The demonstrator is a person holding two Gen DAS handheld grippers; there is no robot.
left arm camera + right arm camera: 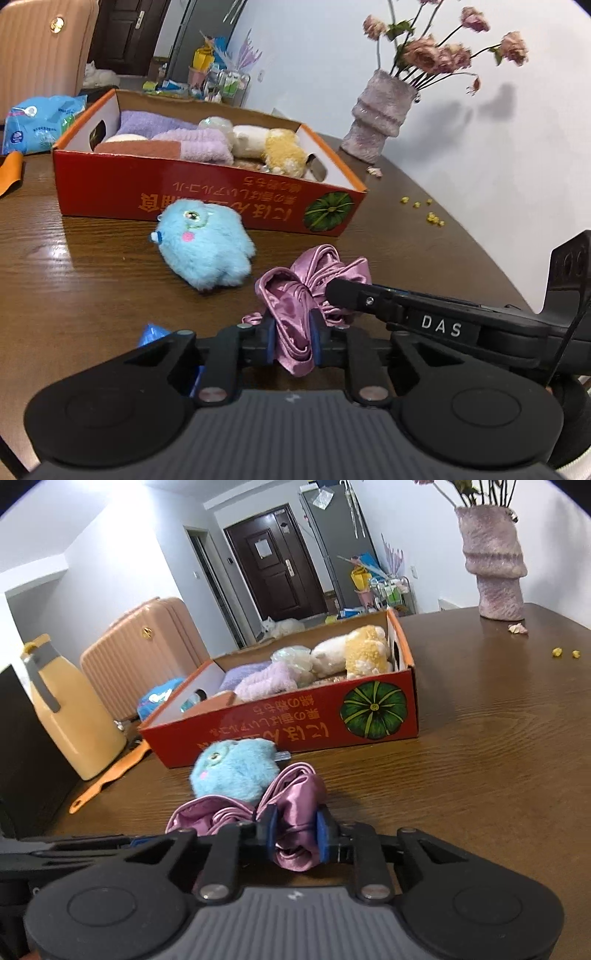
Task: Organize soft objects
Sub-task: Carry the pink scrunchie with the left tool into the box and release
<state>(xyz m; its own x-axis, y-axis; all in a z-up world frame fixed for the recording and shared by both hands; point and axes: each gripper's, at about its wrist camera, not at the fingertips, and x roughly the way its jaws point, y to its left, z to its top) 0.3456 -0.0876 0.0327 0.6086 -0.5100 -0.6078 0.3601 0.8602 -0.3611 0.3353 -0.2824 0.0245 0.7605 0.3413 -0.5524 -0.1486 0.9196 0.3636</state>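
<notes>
A crumpled pink satin cloth [314, 280] lies on the brown wooden table [74, 288]. My left gripper [293, 341] is shut on its near fold, blue pads pressing the fabric. My right gripper [295, 834] is shut on the other end of the pink satin cloth [295, 794]; in the left wrist view it reaches in from the right, right gripper [338, 293]. A fluffy blue plush toy [207, 247] lies just behind the cloth, in front of the red cardboard box [207, 199]. The box holds purple towels [192, 144], a white and a yellow plush [284, 151].
A fuzzy pink vase [380, 118] with dried flowers stands at the table's far right, with yellow crumbs [424, 210] near it. A cream jug [70, 716], an orange handled tool [110, 775] and a blue packet [40, 122] sit to the left. A pink suitcase [144, 653] stands behind.
</notes>
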